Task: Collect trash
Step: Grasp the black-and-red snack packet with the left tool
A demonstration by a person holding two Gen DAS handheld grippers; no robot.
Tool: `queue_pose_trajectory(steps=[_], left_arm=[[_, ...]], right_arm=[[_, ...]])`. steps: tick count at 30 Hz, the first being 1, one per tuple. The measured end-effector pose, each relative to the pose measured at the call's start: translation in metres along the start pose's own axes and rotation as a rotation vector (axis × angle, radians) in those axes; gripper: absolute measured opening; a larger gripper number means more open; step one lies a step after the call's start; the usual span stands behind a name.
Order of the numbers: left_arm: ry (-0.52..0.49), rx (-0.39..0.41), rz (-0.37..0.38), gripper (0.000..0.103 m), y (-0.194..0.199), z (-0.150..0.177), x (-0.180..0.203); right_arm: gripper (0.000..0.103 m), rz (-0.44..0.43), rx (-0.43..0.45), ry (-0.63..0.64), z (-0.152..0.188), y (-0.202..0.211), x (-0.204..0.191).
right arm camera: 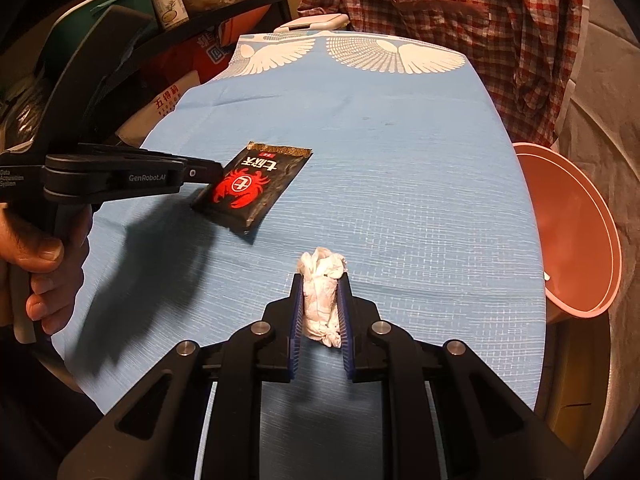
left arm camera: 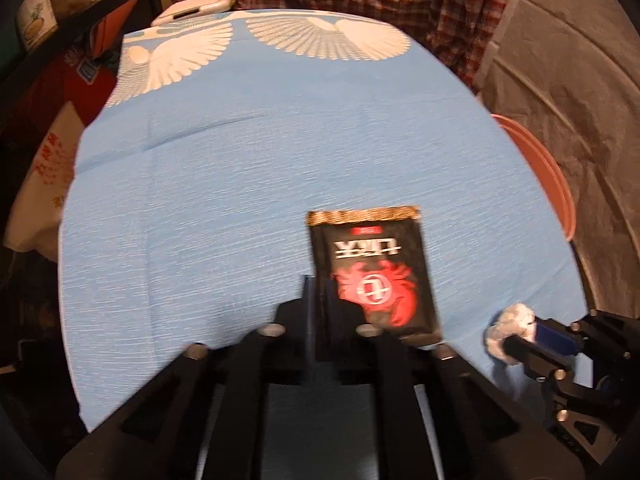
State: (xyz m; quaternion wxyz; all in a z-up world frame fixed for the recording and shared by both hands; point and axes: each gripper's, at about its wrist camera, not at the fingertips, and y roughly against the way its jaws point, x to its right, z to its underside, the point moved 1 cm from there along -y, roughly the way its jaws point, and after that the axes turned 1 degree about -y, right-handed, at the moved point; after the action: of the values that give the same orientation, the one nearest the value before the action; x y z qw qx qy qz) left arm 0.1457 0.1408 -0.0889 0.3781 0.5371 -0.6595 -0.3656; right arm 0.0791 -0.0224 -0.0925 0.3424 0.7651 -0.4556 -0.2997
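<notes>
A black snack packet [left arm camera: 372, 272] with a red crab print lies near the middle of the blue tablecloth [left arm camera: 200, 184]. My left gripper [left arm camera: 318, 284] is shut on the packet's left edge. In the right wrist view the packet [right arm camera: 256, 188] is tilted, with its near end off the cloth, and the left gripper [right arm camera: 208, 172] pinches its corner. My right gripper [right arm camera: 321, 284] is shut on a crumpled white tissue [right arm camera: 322, 296], which stands between the blue pads just above the cloth. The left wrist view has the tissue [left arm camera: 508, 324] and the right gripper [left arm camera: 516, 342] at the lower right.
A pink bin [right arm camera: 576, 240] stands off the table's right edge. A person in a red plaid shirt [right arm camera: 460, 20] is behind the far edge, beside a white device [right arm camera: 312, 22]. A shelf with jars [right arm camera: 168, 0] and bags stands at the left. A hand [right arm camera: 44, 256] holds the left gripper's handle.
</notes>
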Motion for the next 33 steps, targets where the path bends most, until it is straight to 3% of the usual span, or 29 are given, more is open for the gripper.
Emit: queue_pose_trajectory(steps=[1,2,10,14,17,24,33], left_arm=[[-0.001,0.014,0.005,0.061,0.001,0.0,0.002],[-0.008,0.027,-0.003,0.074,0.002,-0.001,0.005],[-0.046,-0.022,0.0,0.079,-0.021,-0.004,0.022],[-0.08,-0.028,-0.025,0.077,-0.025,-0.005,0.029],[-0.086,-0.03,-0.018,0.061,-0.025,-0.006,0.03],[-0.077,-0.004,-0.032,0.045,-0.015,-0.006,0.028],[-0.02,0.127,-0.074,0.044,0.023,-0.019,0.02]], right_arm=[[0.017,-0.001,-0.001,-0.001,0.0,0.0,0.0],[0.017,0.0,-0.001,-0.001,0.0,0.0,0.0],[0.017,-0.002,-0.014,-0.006,0.001,-0.003,0.006],[0.017,-0.001,-0.018,-0.01,0.0,-0.005,0.008],[0.017,-0.001,-0.016,-0.01,0.0,-0.004,0.008],[0.017,-0.006,0.006,-0.009,-0.002,0.003,0.008],[0.016,0.01,0.094,-0.021,-0.015,0.033,0.019]])
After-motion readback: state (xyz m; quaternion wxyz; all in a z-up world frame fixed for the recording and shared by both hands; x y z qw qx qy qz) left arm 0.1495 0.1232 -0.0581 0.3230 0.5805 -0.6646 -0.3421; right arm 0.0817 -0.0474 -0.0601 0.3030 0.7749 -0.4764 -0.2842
